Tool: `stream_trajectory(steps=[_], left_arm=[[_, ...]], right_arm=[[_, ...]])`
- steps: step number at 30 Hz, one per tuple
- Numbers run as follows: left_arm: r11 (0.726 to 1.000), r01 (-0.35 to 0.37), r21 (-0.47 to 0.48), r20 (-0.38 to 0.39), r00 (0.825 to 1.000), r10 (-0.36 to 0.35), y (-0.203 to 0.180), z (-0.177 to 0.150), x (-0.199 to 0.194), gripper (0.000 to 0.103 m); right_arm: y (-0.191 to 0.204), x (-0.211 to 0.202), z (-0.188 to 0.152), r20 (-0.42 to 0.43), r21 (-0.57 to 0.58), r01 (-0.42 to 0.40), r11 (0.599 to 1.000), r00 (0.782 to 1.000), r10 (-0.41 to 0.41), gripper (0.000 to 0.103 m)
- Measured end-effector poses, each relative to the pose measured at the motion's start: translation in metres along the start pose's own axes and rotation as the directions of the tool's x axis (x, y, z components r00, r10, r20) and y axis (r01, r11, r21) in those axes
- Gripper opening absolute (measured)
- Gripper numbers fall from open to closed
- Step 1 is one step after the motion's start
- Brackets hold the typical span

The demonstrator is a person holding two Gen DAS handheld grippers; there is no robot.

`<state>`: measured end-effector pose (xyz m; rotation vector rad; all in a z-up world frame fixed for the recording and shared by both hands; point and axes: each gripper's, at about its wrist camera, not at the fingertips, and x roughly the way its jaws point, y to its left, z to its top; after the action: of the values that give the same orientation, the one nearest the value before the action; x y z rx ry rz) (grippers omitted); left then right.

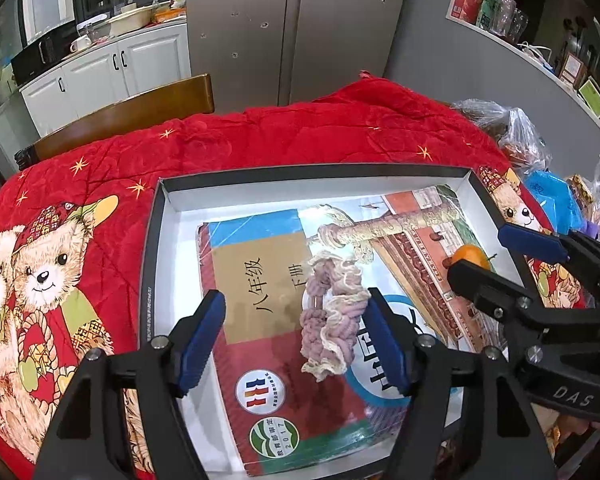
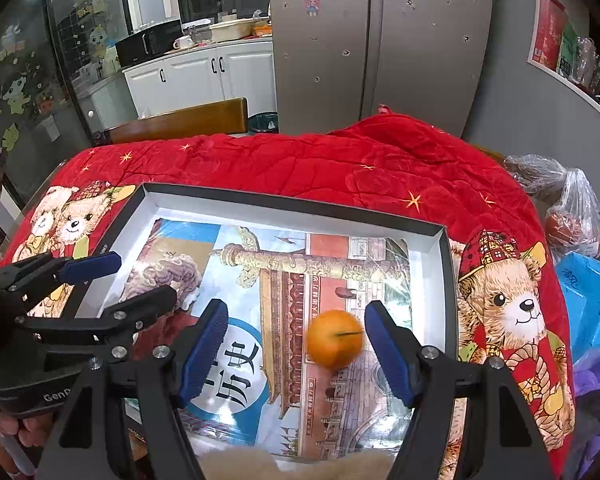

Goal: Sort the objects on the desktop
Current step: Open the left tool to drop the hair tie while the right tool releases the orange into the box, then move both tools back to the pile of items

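The box (image 1: 156, 248), a shallow black tray with a white inside, lies on a red teddy-bear blanket (image 1: 260, 140) that covers the worktop, and it holds everything sorted so far. Its low rim runs around all four sides; a strip of bare white floor shows along the far wall and the left wall. Two schoolbooks nearly fill it: a red-and-brown book (image 1: 260, 320) on the left, overlapping a larger history book (image 2: 300, 280) with a painted gate and column. A braided pink-and-cream rope ring (image 1: 332, 312) rests on the left book where the two books meet. A small orange (image 2: 334, 344) sits on the history book toward the right wall of the box, with white floor open beside it.

The left hand-held gripper (image 1: 296, 344) is spread over the box, the rope ring just inside its right pad, not pinched. The right hand-held gripper (image 2: 296, 350) is also spread, the orange lying free between its pads, nearer the right one.

Beyond the blanket's far edge stand a wooden chair back (image 1: 132, 116), a grey double-door fridge (image 1: 300, 28) and white cabinets (image 1: 112, 72). Plastic bags (image 1: 520, 136) crowd the worktop's right edge.
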<state>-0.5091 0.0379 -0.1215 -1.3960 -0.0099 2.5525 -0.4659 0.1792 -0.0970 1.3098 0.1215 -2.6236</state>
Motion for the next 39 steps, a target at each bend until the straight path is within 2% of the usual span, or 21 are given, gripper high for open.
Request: stream_trajectory(steps=[14,21,26,28,32,39], left_arm=[[1.000,-0.008,-0.003,0.013,1.000,0.008,0.000,0.002,-0.009,0.072],[1.000,0.000,-0.009,0.034,0.999,0.000,0.002,0.002,-0.030,0.072],[0.998,-0.048,0.039,0.117,0.992,0.043,-0.010,-0.009,-0.079,0.073],[0.996,-0.074,0.045,0.154,0.986,0.066,-0.014,-0.014,-0.099,0.078],[0.999,-0.023,0.037,0.184,0.983,0.016,-0.012,-0.033,-0.137,0.086],[0.996,0.022,0.088,0.198,0.980,-0.039,-0.018,-0.086,-0.187,0.087]], right_arm=[[0.000,-0.017,0.004,0.036,0.003,-0.016,1.000,0.999,0.016,0.073],[0.001,-0.028,0.004,0.061,0.020,-0.027,0.999,0.998,0.026,0.073],[0.008,-0.048,0.001,0.088,0.023,-0.047,0.999,0.995,0.045,0.073],[0.011,-0.064,-0.001,0.117,0.032,-0.047,0.998,0.992,0.043,0.073],[0.012,-0.096,-0.013,0.155,0.054,-0.097,0.994,0.984,0.087,0.073],[0.012,-0.152,-0.044,0.217,0.078,-0.056,0.995,0.975,0.038,0.076]])
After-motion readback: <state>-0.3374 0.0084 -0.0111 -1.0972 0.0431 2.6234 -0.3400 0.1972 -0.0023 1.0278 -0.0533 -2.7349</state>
